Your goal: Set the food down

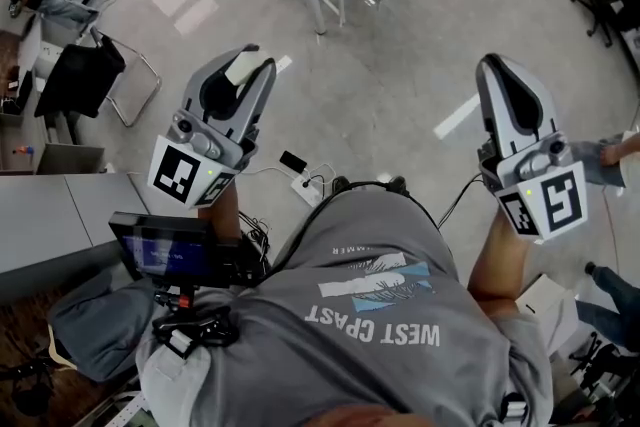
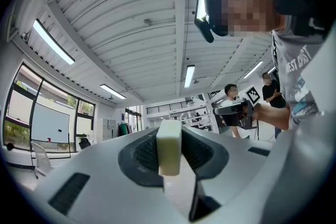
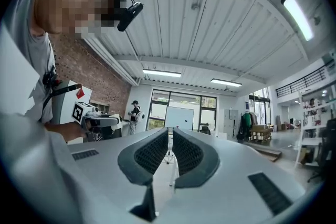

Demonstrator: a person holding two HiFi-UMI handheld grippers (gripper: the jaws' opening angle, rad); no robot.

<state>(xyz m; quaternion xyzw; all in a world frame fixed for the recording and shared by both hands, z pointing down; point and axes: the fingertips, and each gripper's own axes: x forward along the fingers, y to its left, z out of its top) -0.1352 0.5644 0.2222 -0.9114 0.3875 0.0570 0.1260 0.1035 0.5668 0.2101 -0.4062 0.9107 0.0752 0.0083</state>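
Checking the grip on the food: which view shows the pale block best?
The left gripper view: the block sits close and centred, pinched between the left gripper's jaws. The head view shows only its pale top at that gripper's tip. The right gripper view catches the left gripper far off, the block too small to tell.

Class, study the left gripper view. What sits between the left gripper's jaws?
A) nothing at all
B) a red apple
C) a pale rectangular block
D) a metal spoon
C: in the left gripper view, the left gripper has its jaws closed on a pale rectangular block that stands up between them.
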